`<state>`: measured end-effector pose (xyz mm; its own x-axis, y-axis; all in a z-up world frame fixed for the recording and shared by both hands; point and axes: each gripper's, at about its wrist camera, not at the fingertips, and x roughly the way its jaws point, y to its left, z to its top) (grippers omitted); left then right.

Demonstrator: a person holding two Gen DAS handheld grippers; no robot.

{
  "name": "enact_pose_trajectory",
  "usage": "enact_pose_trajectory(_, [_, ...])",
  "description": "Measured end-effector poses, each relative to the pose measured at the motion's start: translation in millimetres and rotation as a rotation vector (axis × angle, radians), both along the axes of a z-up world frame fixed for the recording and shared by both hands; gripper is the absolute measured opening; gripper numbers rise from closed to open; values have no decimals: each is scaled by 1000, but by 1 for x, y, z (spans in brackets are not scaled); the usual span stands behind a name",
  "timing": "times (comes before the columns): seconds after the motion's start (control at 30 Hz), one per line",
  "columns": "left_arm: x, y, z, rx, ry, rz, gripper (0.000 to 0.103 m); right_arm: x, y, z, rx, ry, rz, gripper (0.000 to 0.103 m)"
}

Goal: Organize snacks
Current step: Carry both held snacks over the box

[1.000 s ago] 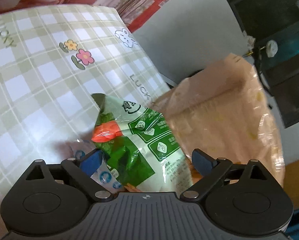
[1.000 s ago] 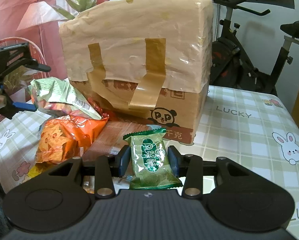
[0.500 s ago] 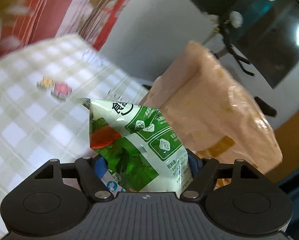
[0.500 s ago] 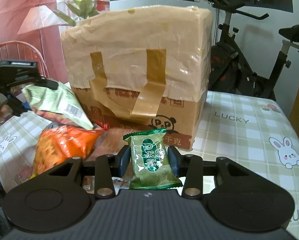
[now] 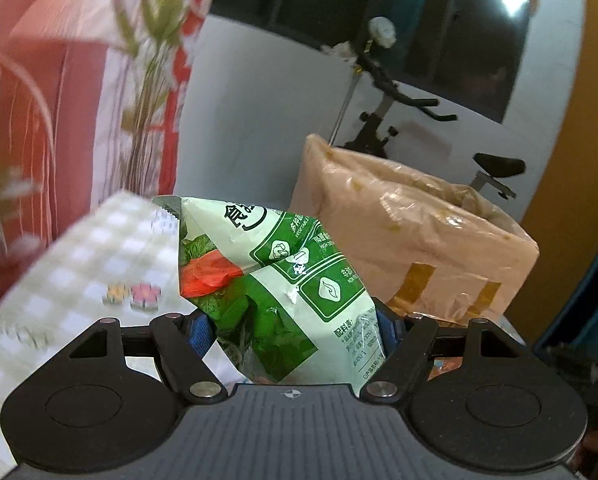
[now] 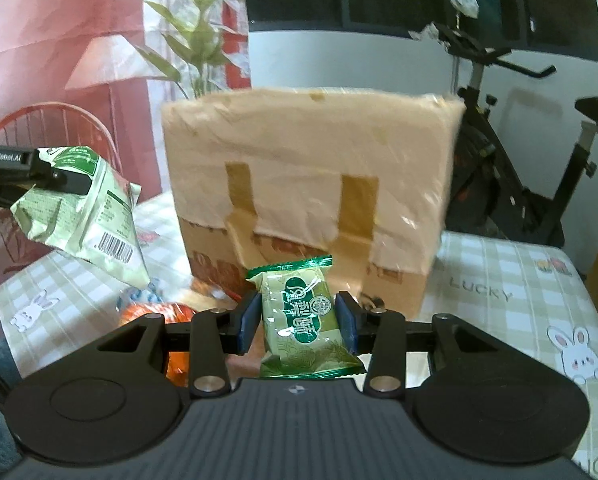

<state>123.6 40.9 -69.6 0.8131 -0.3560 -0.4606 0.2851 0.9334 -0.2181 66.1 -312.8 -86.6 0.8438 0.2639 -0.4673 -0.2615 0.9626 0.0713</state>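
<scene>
While clamped in the left gripper (image 5: 295,330), green vegetable-snack bag (image 5: 275,292) raised off the checked tablecloth (image 5: 79,280); taped cardboard box (image 5: 411,236) ahead-right, closed, contents hidden. From the right wrist: right gripper (image 6: 297,322) pinching small green pastry packet (image 6: 303,320); box directly ahead; orange snack bag (image 6: 171,316) lower left.

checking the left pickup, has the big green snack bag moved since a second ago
Yes. In the right wrist view the big green snack bag, clamped in the left gripper, has risen off the orange bag, relative to the cardboard box.
</scene>
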Motion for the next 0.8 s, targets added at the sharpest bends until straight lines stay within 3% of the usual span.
enact_pose_trajectory(0.23, [-5, 3, 33, -28, -74, -35, 77, 2, 7, 30, 15, -71, 35, 43])
enact_pose_trajectory(0.47, [-2, -4, 87, -56, -168, -105, 77, 10, 8, 72, 31, -158, 65, 43])
enact_pose_trajectory(0.67, [27, -23, 131, -53, -228, -173, 77, 26, 7, 102, 29, -226, 84, 43])
enact_pose_trajectory(0.8, [57, -50, 148, 20, -269, -224, 77, 41, 7, 116, 9, -264, 86, 43])
